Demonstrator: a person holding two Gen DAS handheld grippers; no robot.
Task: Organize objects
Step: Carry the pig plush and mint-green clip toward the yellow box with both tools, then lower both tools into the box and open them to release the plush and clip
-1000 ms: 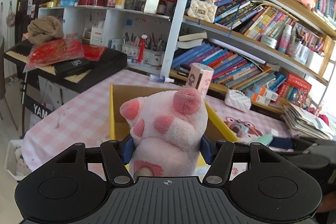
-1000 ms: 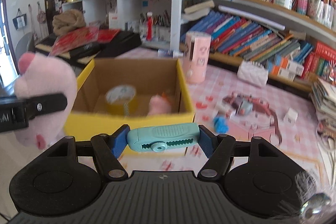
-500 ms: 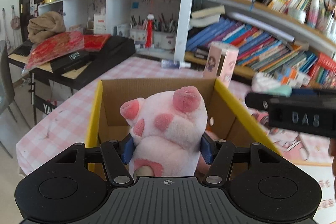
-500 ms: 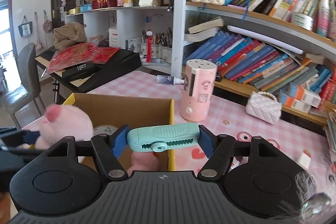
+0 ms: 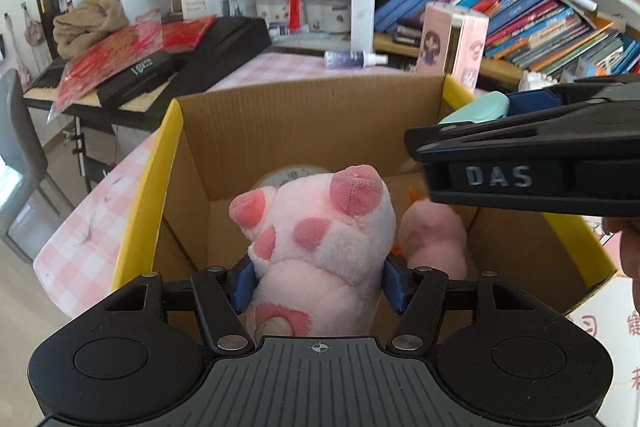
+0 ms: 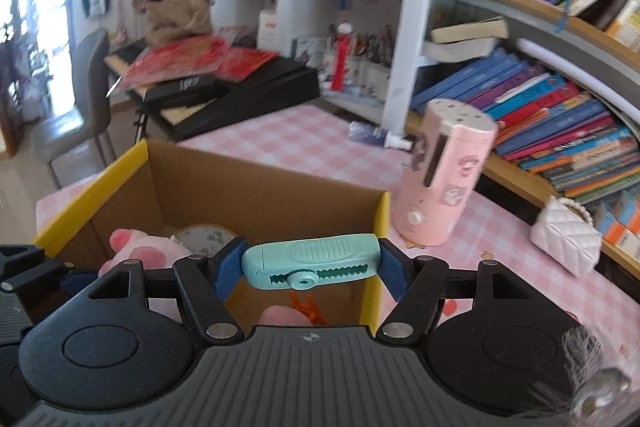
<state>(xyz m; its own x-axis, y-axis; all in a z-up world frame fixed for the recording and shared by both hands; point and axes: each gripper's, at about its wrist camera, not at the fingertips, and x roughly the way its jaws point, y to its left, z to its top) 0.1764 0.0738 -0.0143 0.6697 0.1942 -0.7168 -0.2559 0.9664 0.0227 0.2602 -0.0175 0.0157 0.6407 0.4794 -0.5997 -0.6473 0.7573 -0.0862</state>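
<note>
My left gripper [image 5: 318, 283] is shut on a pink plush toy [image 5: 320, 239] and holds it inside the open mouth of a cardboard box with yellow edges [image 5: 296, 119]. A roll of tape [image 5: 280, 177] and a smaller pink plush [image 5: 434, 239] lie on the box floor. My right gripper [image 6: 310, 269] is shut on a teal plastic cutter [image 6: 312, 261], held lengthwise over the right half of the box [image 6: 256, 195]. In the left wrist view the right gripper [image 5: 532, 163] crosses above the box from the right. The pink plush toy [image 6: 136, 249] shows at the lower left of the right wrist view.
The box stands on a pink checked tablecloth [image 6: 316, 143]. A pink cylinder appliance [image 6: 444, 175] stands just right of the box, with a small spray bottle [image 6: 376, 137] and a white quilted purse [image 6: 566, 239] nearby. Bookshelves [image 6: 540, 99] rise behind. A keyboard [image 5: 160, 75] stands left.
Both grippers have come forward over the box. The plush toy has gone down into the box opening, and the cutter has moved from in front of the box to above its right half.
</note>
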